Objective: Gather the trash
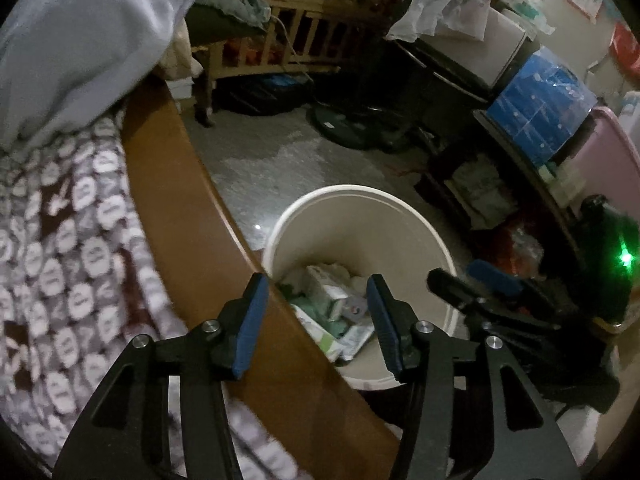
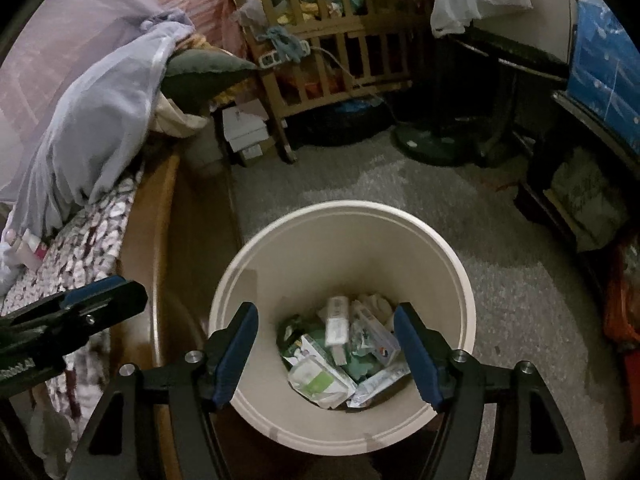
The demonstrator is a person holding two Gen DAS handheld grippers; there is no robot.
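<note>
Bed frame (image 1: 192,216) beside bin (image 2: 344,240)

One white bin (image 2: 460,276) on the floor. Inside the bin: several crumpled wrappers and small cartons (image 2: 344,356), too jumbled for an exact count. Left of the bin: one bed frame (image 2: 140,220). Behind the bin: one wooden crib (image 2: 320,40), one fan base (image 2: 432,144).

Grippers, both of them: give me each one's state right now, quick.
Left gripper: open, nothing between its pads, above the bin.
Right gripper: open, nothing held, above the same bin with the trash in it.
</note>
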